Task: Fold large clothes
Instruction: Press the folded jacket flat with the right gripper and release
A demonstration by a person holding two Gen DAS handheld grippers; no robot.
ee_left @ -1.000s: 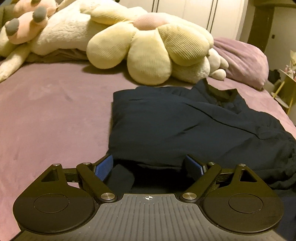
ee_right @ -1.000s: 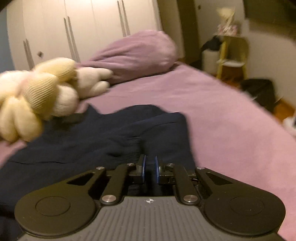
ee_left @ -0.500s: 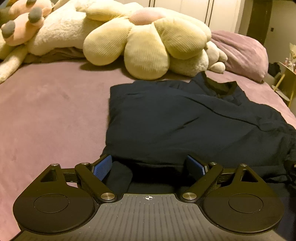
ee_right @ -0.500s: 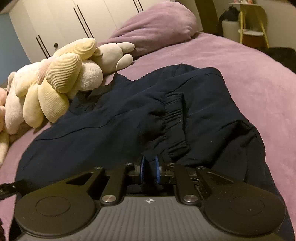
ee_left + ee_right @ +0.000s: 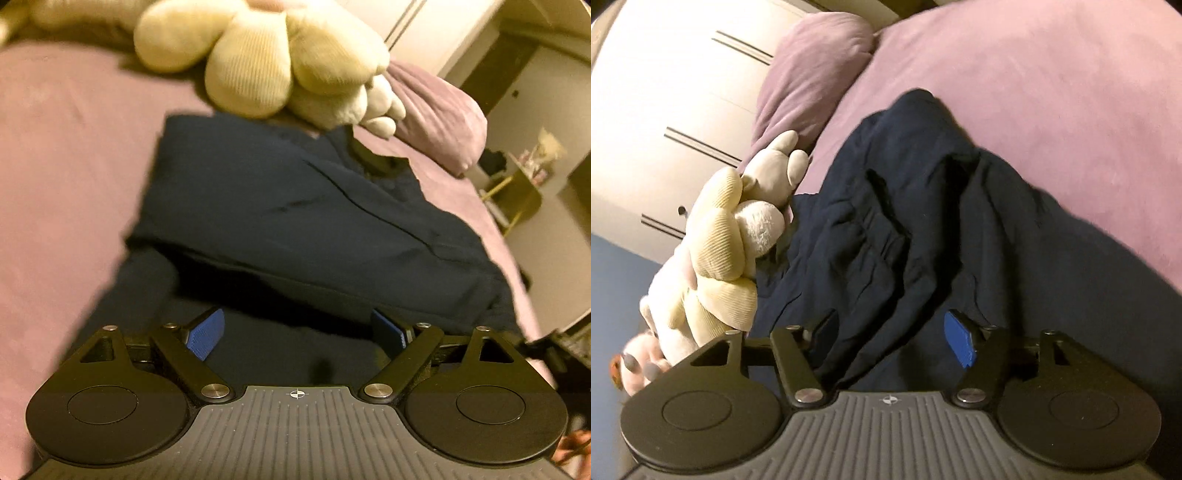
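A dark navy garment (image 5: 314, 214) lies partly folded on the purple bed (image 5: 66, 166), its folded edge running across just ahead of my left gripper (image 5: 295, 325). That gripper's blue pads stand wide apart over dark fabric, closing slightly, and press on nothing. In the right wrist view the same garment (image 5: 905, 221) lies rumpled, with a gathered cuff or waistband near its middle. My right gripper (image 5: 890, 328) is opening; a ridge of cloth runs between its jaws but the pads do not pinch it.
A cream flower-shaped plush (image 5: 251, 70) and other soft toys lie at the head of the bed, touching the garment's far edge. A purple pillow (image 5: 439, 118) sits to their right. A yellow side table (image 5: 517, 195) stands off the bed's right side. White wardrobe doors (image 5: 665, 92) are behind.
My right gripper's jaws, shut on the fabric before, have spread and let it go, and its view has rolled strongly. The left view has tilted and dipped toward the garment.
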